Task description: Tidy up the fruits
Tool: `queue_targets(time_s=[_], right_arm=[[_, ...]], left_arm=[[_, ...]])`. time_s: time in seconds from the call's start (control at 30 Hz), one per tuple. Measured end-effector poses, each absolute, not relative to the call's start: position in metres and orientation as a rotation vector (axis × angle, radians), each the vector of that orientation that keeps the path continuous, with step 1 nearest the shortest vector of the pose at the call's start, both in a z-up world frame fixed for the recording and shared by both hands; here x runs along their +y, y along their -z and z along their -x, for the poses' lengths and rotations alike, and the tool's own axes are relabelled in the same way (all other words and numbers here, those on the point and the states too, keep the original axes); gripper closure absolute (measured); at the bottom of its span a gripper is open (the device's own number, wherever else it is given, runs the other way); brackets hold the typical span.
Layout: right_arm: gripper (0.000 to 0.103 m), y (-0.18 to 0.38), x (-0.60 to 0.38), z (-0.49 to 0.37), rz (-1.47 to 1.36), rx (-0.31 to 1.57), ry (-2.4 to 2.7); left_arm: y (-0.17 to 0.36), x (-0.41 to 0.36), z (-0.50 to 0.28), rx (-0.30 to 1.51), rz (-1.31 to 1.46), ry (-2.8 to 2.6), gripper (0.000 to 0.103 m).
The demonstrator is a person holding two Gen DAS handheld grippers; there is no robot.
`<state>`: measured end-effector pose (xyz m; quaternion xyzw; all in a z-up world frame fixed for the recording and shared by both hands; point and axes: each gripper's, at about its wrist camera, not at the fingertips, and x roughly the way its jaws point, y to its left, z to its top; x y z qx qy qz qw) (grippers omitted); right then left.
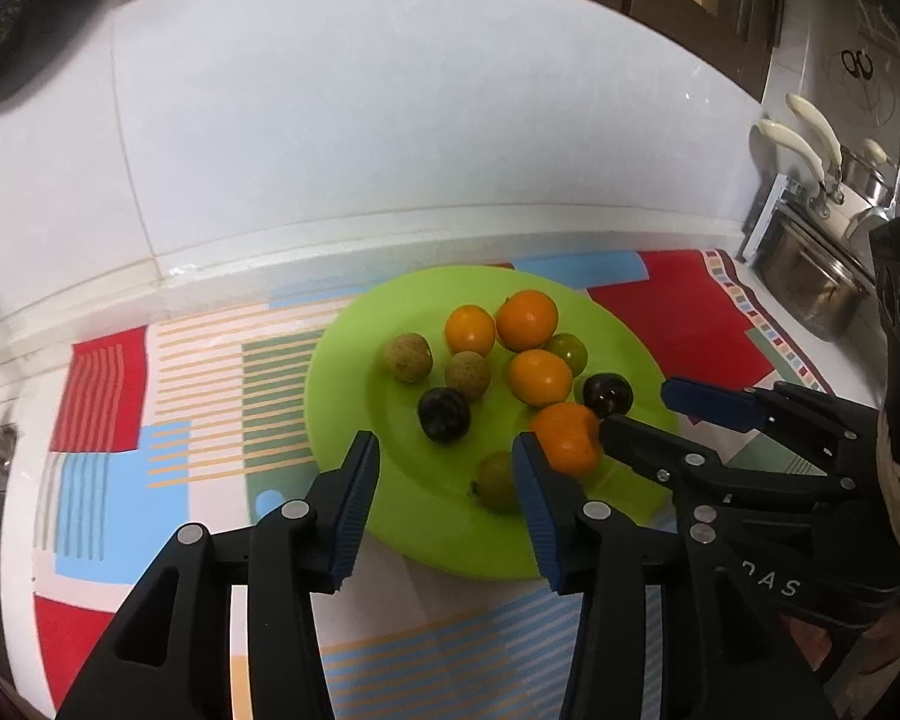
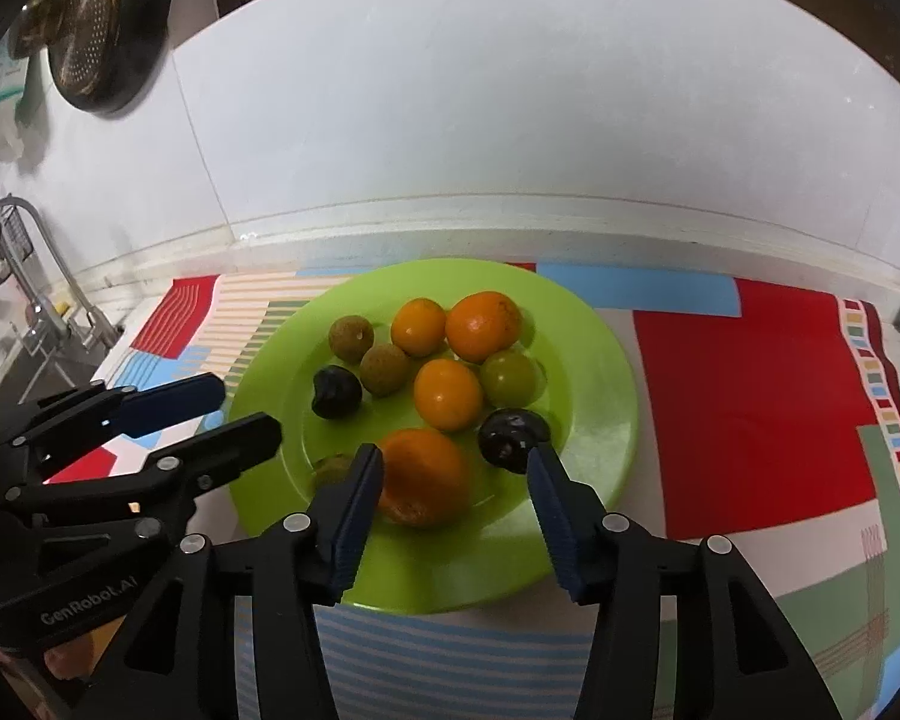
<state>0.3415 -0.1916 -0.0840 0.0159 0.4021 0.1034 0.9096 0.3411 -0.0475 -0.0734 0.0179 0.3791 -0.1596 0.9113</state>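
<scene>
the fruits all sit on the green plate (image 2: 600, 420), and they are round, so they can roll. if a finger bumps the near orange (image 2: 426, 477) on its side, not both sides at once, it could roll away, knock the dark plum (image 2: 513, 441) next to it, or go off the rim onto the cloth (image 2: 750, 408). the two grippers are also very near each other over the same side of the plate, so they could bump if both go for fruit at once.

the right gripper (image 2: 453, 510) has its fingers apart and holds nothing. the near orange lies low between them. it looks very close to the left finger, but i cannot tell if it touches. the other finger is well off the orange, just by the dark plum, so a squeeze might catch the plum too.

the left gripper (image 1: 444, 492) also has its fingers apart with nothing held. only bare plate shows between them. a small green fruit (image 1: 498, 483) is half hidden behind its right finger, with the near orange just past it.
</scene>
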Motion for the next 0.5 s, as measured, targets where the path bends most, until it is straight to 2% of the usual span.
queue_targets(time_s=[0.23,0.4,0.5], right_arm=[[0.052,0.063,-0.196,-0.317,-0.053,0.784,-0.191],[0.052,0.045,-0.196,-0.295,-0.069,0.747,-0.184],[0.052,0.033,-0.193,-0.278,-0.061,0.723,-0.190]], left_arm=[[0.050,-0.036,-0.314,0.725,-0.027,0.279,0.049],[0.037,-0.028,-0.294,0.708,-0.004,0.267,0.049],[0.029,-0.024,-0.277,0.686,-0.009,0.250,0.044]])
